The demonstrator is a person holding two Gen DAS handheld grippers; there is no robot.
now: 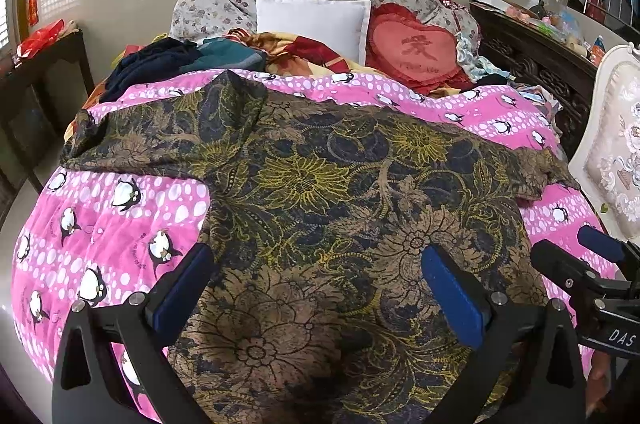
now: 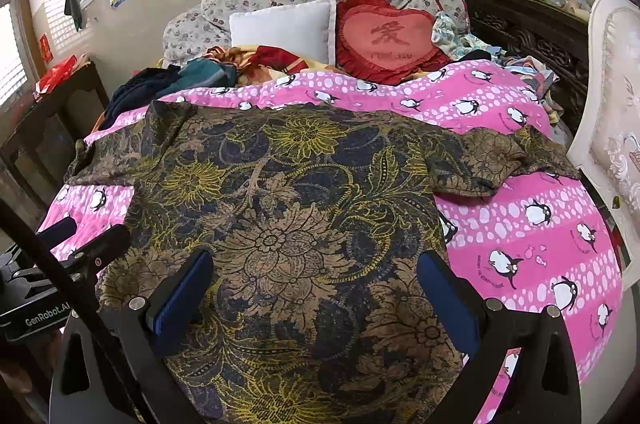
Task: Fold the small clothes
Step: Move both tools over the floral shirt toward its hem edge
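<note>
Currently the shirt point(image 1: 340, 208) is being left spread flat on the pink quilt point(image 1: 100, 224), sleeves out. Left gripper point(image 1: 320, 288) and right gripper point(image 2: 316, 288) are being held wide apart, empty, above the near hem. Risk: quilt being pinched with the thin fabric, folds being dragged crooked.

"DAS" is printed in white on the right gripper point(image 1: 600, 248) body; "GenRobot.AI" is read on the left gripper point(image 2: 82, 238) body. A large Chinese character, 爱, is stitched on the heart-shaped cushion point(image 2: 386, 38).
</note>
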